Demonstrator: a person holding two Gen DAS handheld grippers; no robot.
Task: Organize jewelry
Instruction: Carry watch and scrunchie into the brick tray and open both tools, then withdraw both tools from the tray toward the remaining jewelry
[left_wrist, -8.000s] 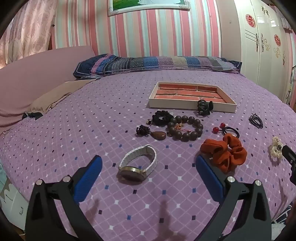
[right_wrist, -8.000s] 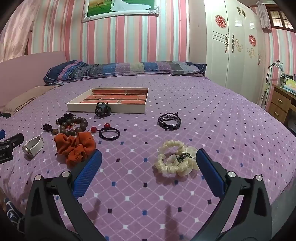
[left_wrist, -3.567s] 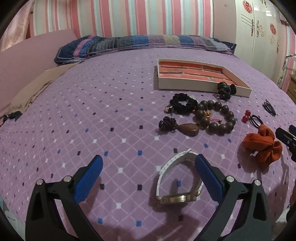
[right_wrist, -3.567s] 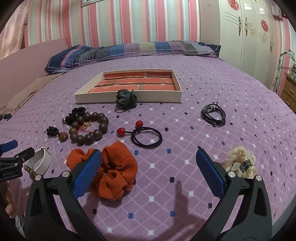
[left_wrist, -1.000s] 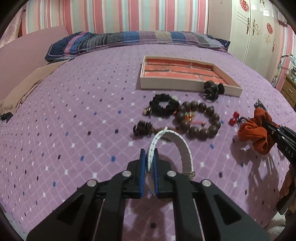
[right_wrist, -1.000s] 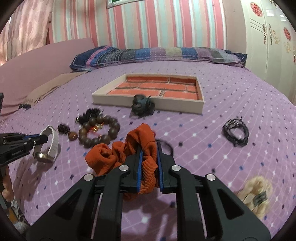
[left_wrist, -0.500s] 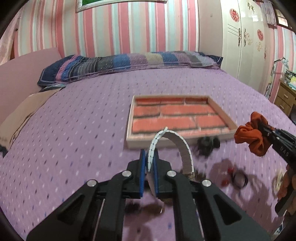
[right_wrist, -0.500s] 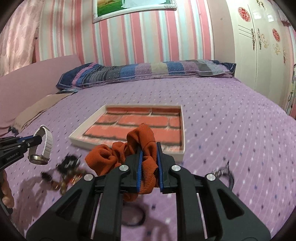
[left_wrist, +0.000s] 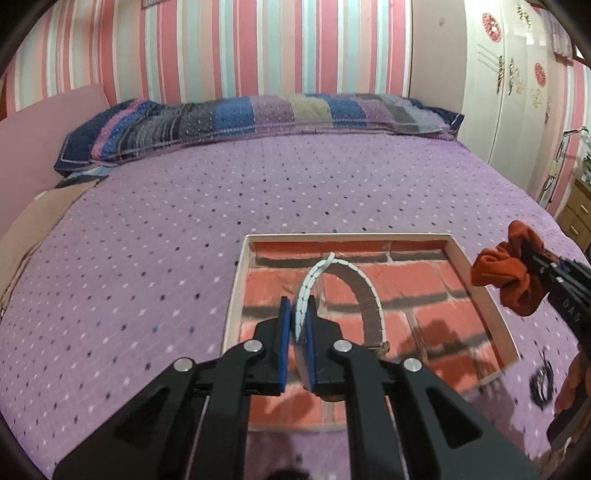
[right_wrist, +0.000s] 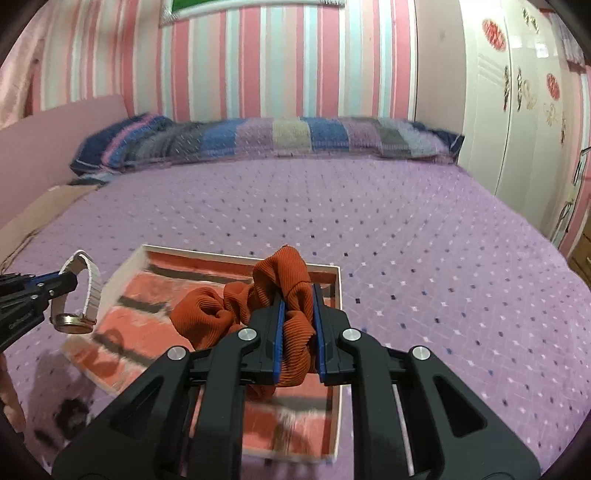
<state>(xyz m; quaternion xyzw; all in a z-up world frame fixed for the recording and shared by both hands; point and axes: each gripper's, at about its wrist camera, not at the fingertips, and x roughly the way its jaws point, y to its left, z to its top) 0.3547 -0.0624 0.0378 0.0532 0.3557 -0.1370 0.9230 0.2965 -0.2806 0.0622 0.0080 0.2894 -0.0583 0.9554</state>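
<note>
My left gripper (left_wrist: 297, 314) is shut on the white band of a watch (left_wrist: 341, 275) and holds it in the air over the brick-patterned tray (left_wrist: 232, 295). My right gripper (right_wrist: 298, 303) is shut on an orange scrunchie (right_wrist: 236, 306) and holds it above the same tray (right_wrist: 337, 295), toward its right side. The watch (right_wrist: 83, 295) and the left gripper (right_wrist: 61, 282) show at the left of the right wrist view. The scrunchie (left_wrist: 506, 266) shows at the right of the left wrist view.
The tray lies on a purple dotted bedspread (left_wrist: 147, 229). A black hair tie bundle (left_wrist: 541, 382) lies right of the tray. A dark item (right_wrist: 72, 415) lies blurred at the tray's near left corner. A striped pillow (left_wrist: 258, 114) lies along the back, a white wardrobe (right_wrist: 524, 110) at right.
Both grippers have moved forward and now hang over the tray, each still holding its item. The other loose jewelry has dropped out of view behind them.
</note>
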